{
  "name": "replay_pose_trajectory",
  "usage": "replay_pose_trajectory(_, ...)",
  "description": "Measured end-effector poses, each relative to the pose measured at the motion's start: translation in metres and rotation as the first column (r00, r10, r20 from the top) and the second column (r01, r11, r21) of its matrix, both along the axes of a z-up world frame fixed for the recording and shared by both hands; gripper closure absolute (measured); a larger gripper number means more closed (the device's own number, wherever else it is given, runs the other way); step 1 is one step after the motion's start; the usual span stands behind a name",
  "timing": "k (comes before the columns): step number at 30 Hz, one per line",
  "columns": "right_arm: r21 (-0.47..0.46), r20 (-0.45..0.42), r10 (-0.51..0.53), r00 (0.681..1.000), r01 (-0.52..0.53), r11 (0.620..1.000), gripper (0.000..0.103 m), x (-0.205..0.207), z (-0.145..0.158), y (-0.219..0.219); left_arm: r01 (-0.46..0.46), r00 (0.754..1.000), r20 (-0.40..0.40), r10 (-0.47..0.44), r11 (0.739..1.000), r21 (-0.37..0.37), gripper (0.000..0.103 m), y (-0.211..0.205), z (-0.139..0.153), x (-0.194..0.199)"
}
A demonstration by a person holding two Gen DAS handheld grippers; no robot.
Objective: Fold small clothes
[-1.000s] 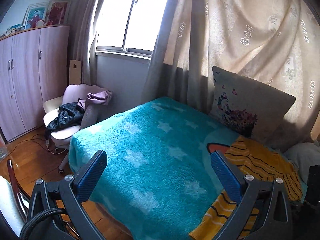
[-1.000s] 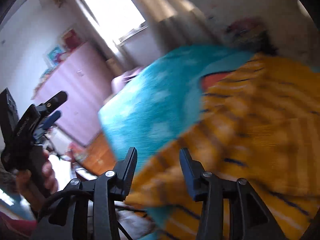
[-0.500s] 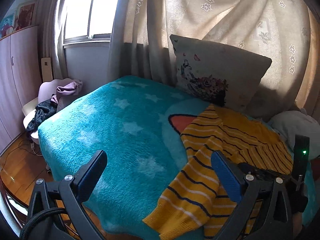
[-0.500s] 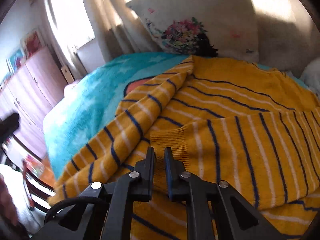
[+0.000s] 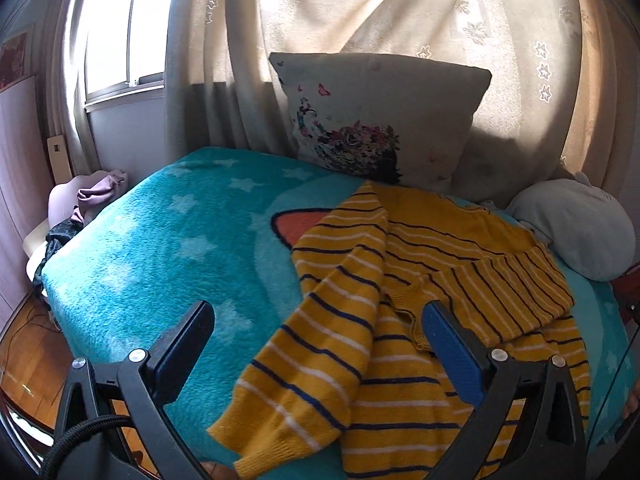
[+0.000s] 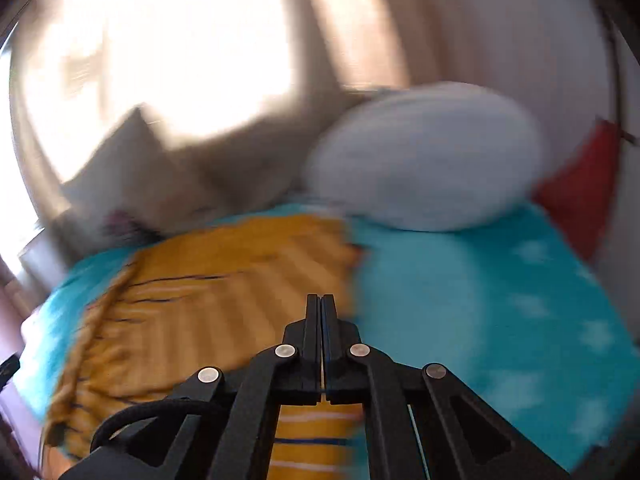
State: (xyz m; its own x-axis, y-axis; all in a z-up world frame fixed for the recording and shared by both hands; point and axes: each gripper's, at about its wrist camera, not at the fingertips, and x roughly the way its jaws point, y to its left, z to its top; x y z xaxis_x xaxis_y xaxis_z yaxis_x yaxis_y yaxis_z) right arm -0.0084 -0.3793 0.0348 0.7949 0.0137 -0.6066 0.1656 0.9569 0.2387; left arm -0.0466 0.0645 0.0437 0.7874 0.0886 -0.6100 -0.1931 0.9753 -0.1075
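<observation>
- Mustard-yellow knit sweater with navy and white stripes (image 5: 404, 300): lower right of frame, on the teal star-patterned fleece blanket (image 5: 168, 248).
- Left hand-held gripper (image 5: 316, 344): jaws wide, empty.
- Right hand-held gripper (image 6: 321, 312): now fully closed; blurred, apparently nothing pinched. It has swung away, so the sleeve fold looks finished.

Black hand-held gripper (image 5: 316, 336), blue pads (image 5: 452, 356), silver screws, black cable

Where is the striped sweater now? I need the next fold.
In the left wrist view, the striped sweater lies right of centre on the teal blanket, before the floral pillow.
</observation>
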Motion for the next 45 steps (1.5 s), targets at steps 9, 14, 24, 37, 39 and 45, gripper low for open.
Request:
replay_pose_trajectory(9, 0.068, -0.055, 0.454, 0.889, -0.451, 0.890, 0.064, 0.024, -0.031, 0.124, -0.029, 0.999, -0.016, 0.029, 1.000, 0.004, 0.000, -0.011, 0.001, 0.004)
replay_pose_trajectory(14, -0.101, -0.155, 0.474, 0.867, -0.491, 0.865, 0.064, 0.035, -0.042, 0.201, -0.081, 0.997, -0.012, 0.081, 0.996, 0.022, 0.000, 0.001, 0.001, 0.001)
replay_pose_trajectory(24, -0.257, -0.219, 0.318, 0.922, -0.369, 0.893, 0.053, 0.041, -0.050, 0.210, -0.026, 0.998, -0.047, 0.028, 0.998, 0.062, 0.000, -0.009, -0.016, 0.012)
replay_pose_trajectory(37, -0.350, -0.226, 0.234, 0.945, -0.303, 0.886, 0.050, 0.041, -0.050, 0.210, -0.016, 0.997, -0.072, 0.020, 0.998, 0.064, 0.000, -0.012, -0.026, 0.017)
replay_pose_trajectory(39, -0.363, -0.225, 0.232, 0.946, -0.302, 0.882, 0.049, 0.041, -0.050, 0.212, -0.014, 0.997, -0.073, 0.019, 0.998, 0.063, 0.000, -0.012, -0.026, 0.016)
replay_pose_trajectory(45, -0.396, -0.220, 0.212, 0.952, -0.286, 0.873, 0.049, 0.041, -0.049, 0.213, -0.025, 0.998, -0.057, 0.032, 0.992, 0.121, 0.000, -0.019, -0.025, 0.015)
